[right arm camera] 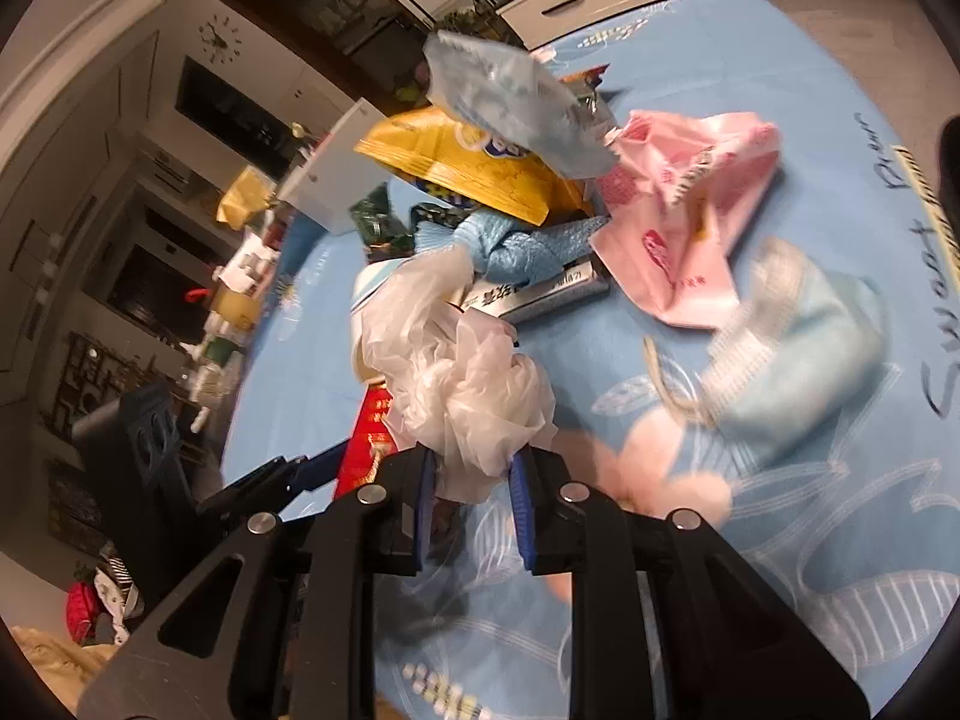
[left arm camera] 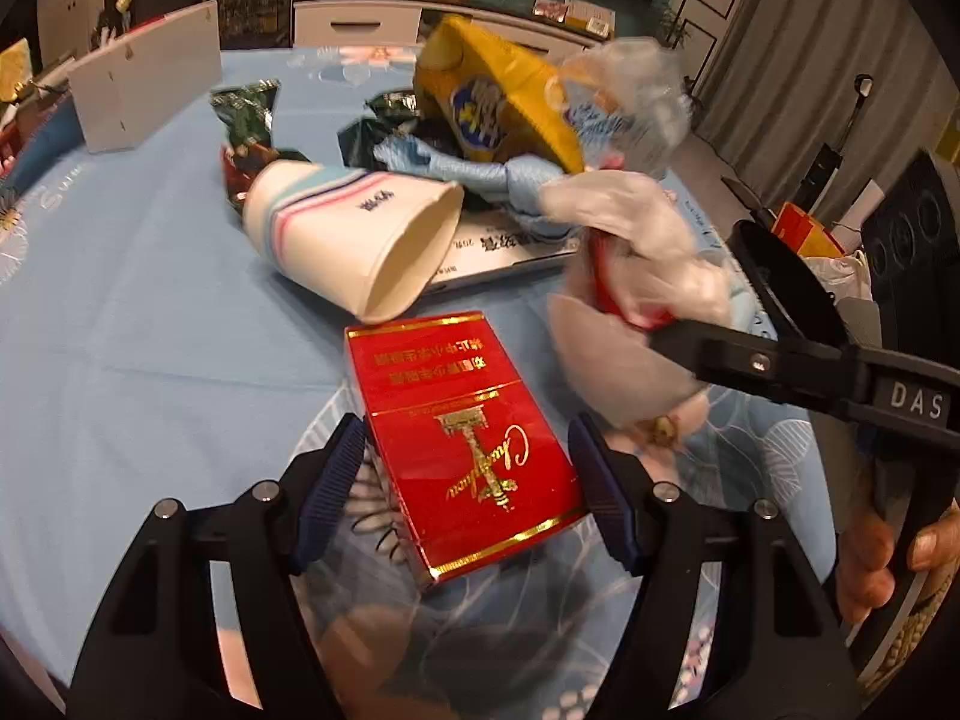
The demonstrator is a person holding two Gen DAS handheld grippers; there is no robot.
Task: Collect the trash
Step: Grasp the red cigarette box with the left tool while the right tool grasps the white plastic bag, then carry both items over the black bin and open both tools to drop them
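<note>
A red cigarette box point(left arm camera: 474, 444) lies on the blue tablecloth point(left arm camera: 150, 330), between the fingers of my left gripper point(left arm camera: 468, 462). The jaws stand open, with both pads close beside the box's long sides and a slim gap showing. My right gripper point(right arm camera: 471, 480) is shut on a crumpled white plastic bag point(right arm camera: 468, 384), lifted just off the cloth. In the left wrist view the right gripper point(left arm camera: 666, 330) comes in from the right, with the white plastic bag point(left arm camera: 648, 228) bunched at its tip. A paper cup point(left arm camera: 354, 234) lies on its side just beyond the red box.
Further back lie a yellow snack bag point(left arm camera: 498, 102), a knotted blue cloth point(left arm camera: 480, 171), green foil wrappers point(left arm camera: 246, 114) and a flat silver carton point(right arm camera: 540, 294). A pink wrapper point(right arm camera: 684, 204) and a pale blue packet point(right arm camera: 798, 360) lie right. A white box point(left arm camera: 144, 72) stands far left.
</note>
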